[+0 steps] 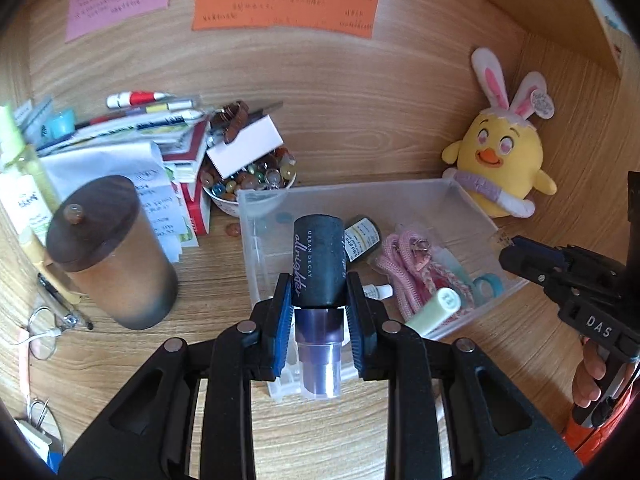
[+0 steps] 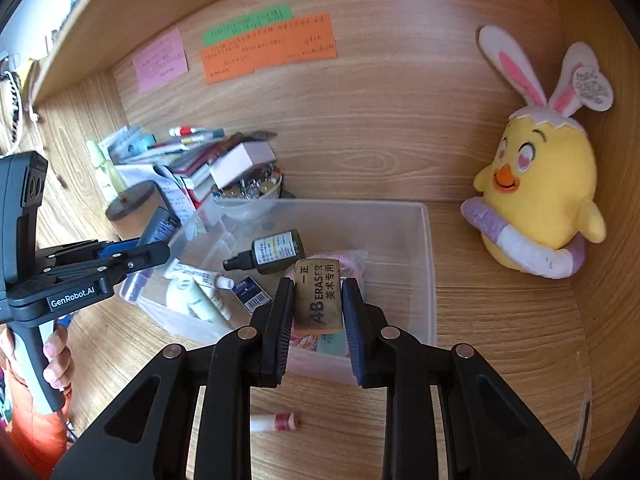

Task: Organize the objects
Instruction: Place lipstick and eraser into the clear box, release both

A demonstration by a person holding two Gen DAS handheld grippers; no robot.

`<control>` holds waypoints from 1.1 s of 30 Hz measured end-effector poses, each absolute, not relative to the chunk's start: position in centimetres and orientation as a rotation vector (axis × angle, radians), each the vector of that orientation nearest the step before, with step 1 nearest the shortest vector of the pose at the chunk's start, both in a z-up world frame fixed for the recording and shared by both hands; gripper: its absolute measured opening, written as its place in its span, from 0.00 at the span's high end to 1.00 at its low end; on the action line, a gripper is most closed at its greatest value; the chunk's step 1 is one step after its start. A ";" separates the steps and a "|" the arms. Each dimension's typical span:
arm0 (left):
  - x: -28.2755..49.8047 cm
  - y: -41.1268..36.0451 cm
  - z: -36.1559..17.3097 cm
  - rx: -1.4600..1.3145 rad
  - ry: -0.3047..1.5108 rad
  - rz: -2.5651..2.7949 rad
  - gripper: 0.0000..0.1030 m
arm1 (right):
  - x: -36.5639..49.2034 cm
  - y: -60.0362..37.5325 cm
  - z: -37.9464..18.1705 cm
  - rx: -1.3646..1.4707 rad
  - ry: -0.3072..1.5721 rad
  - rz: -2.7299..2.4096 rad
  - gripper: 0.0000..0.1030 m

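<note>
My left gripper (image 1: 319,294) is shut on a dark spray bottle with a purple body (image 1: 319,264), held over the near left part of the clear plastic bin (image 1: 256,248). My right gripper (image 2: 318,300) is shut on a grimy 4B eraser (image 2: 319,298), held above the bin's near rim (image 2: 430,280). In the bin lie a green dropper bottle (image 2: 276,252), white tubes (image 2: 200,292), a pink cord (image 1: 400,264) and tape rolls (image 1: 486,282). The right gripper shows in the left wrist view (image 1: 506,250), the left gripper in the right wrist view (image 2: 156,250).
A yellow chick plush (image 2: 536,204) stands in the back right corner. A brown lidded jar (image 1: 112,252), a pile of papers and books (image 1: 132,148) and a bowl of marbles (image 1: 252,180) crowd the left. A small pink-tipped stick (image 2: 276,422) lies on the desk in front.
</note>
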State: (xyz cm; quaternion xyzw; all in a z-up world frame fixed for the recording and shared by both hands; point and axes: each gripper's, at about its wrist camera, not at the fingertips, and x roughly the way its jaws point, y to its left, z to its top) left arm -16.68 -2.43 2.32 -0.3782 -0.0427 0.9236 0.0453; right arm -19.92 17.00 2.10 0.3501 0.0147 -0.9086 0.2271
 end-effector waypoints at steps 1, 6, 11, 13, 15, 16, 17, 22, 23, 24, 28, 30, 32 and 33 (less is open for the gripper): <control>-17.0 -2.3 2.1 -1.166 -0.120 2.822 0.76 | -20.4 16.7 1.6 0.984 0.048 -2.496 0.79; -18.1 -2.3 1.1 -1.210 -0.122 2.805 0.76 | -21.6 16.1 0.3 1.038 0.057 -2.473 0.79; -18.5 -2.2 0.8 -1.226 -0.127 2.793 0.76 | -22.5 15.7 -0.5 1.078 0.067 -2.451 0.78; -18.4 -2.1 0.9 -1.220 -0.123 2.794 0.75 | -22.4 15.6 -0.6 1.084 0.072 -2.440 0.78; -18.2 -2.1 1.1 -1.210 -0.124 2.788 0.75 | -22.2 15.5 -0.5 1.079 0.077 -2.435 0.78; -18.1 -2.0 1.2 -1.207 -0.123 2.787 0.75 | -22.0 15.5 -0.3 1.073 0.080 -2.435 0.77; -18.0 -1.9 1.4 -1.201 -0.119 2.788 0.75 | -21.9 15.5 -0.2 1.065 0.080 -2.435 0.75; -17.0 -1.7 2.1 -1.176 -0.115 2.800 0.64 | -20.5 15.7 1.0 1.016 0.079 -2.435 0.66; -16.7 -1.7 2.3 -1.169 -0.114 2.808 0.63 | -20.1 15.8 1.2 1.004 0.084 -2.434 0.65; -16.4 -1.6 2.4 -1.162 -0.112 2.814 0.59 | -19.7 15.8 1.4 0.996 0.089 -2.432 0.63; -15.0 -1.7 3.1 -1.128 -0.112 2.835 0.46 | -17.9 16.0 2.0 0.964 0.099 -2.422 0.53; -14.1 -1.9 3.4 -1.114 -0.117 2.840 0.41 | -17.2 16.1 2.1 0.953 0.102 -2.418 0.48; -13.1 -2.0 3.6 -1.102 -0.121 2.844 0.37 | -16.3 16.1 2.1 0.944 0.110 -2.405 0.46; -12.4 -2.1 3.7 -1.095 -0.121 2.845 0.34 | -16.0 16.1 2.0 0.943 0.117 -2.399 0.44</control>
